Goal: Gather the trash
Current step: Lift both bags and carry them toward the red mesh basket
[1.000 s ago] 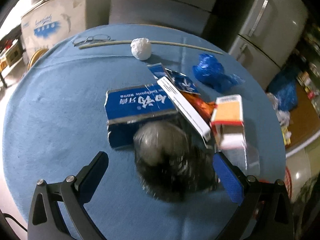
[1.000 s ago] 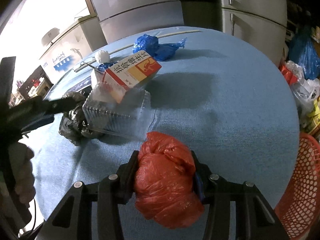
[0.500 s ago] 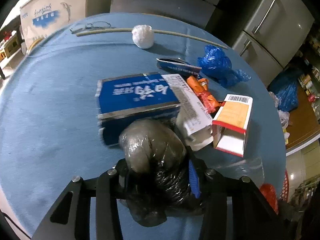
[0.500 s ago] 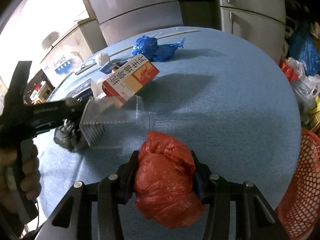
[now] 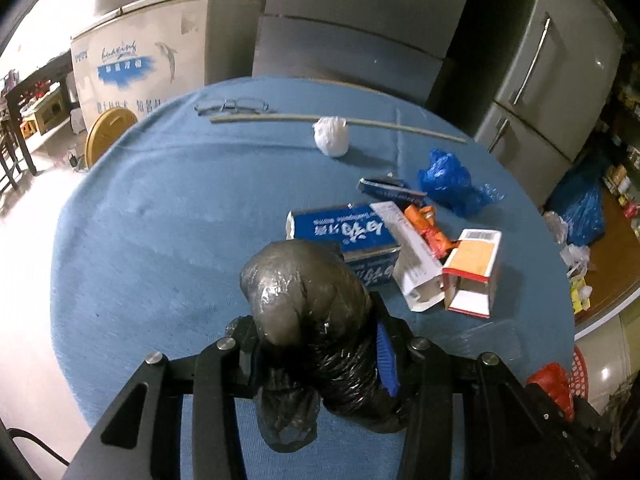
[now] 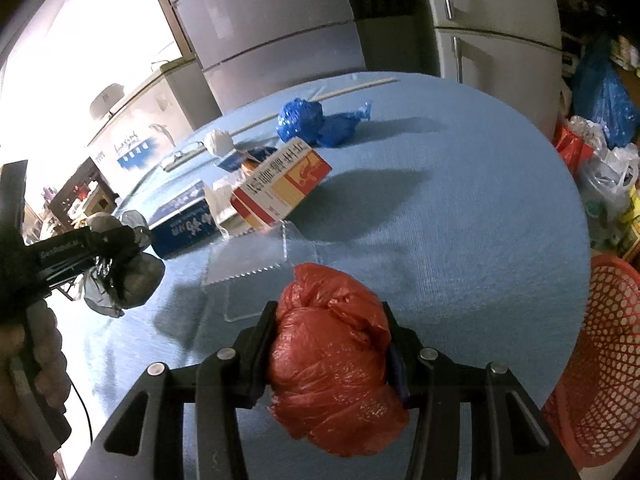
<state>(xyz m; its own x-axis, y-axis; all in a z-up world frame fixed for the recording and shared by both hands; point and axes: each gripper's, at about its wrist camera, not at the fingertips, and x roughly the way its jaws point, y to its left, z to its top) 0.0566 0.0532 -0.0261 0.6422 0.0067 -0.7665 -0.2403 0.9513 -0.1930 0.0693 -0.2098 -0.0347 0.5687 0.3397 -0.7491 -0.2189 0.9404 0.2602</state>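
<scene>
your left gripper (image 5: pixel 316 348) has its jaws clamped on a black plastic bag (image 5: pixel 308 300) — a crumpled, tied bundle that bulges above the fingers and hangs below them, lifted clear of the blue tablecloth (image 5: pixel 160 220). those jaws have just been closing, and the bag sits squeezed between the pads. your right gripper (image 6: pixel 328 356) grips a red plastic bag (image 6: pixel 332 360), a tight wad pinched on both sides, with its jaws only partly open around it and the wad held above the cloth. from the right wrist view you can see your left hand (image 6: pixel 36 356) on the handle at the left edge, with the black bag dangling off the table. the rest of the trash lies on the table ahead of you: a blue toothpaste box (image 5: pixel 348 236) just beyond the black bag, a white carton (image 5: pixel 412 260) leaning across its right end, a red and yellow box (image 5: pixel 476 272) beside that, orange wrappers (image 5: pixel 428 228) between them, a crumpled blue bag (image 5: pixel 452 184) farther back, and a white wad (image 5: pixel 331 141) touching a long thin stick (image 5: pixel 280 119). a pair of glasses (image 5: pixel 232 105) rests near the far rim. a clear plastic tray (image 6: pixel 260 272) lies flat just ahead of the red bag. a red mesh basket (image 6: pixel 600 360) stands off the table's right edge — 1 open container, near your right gripper.
</scene>
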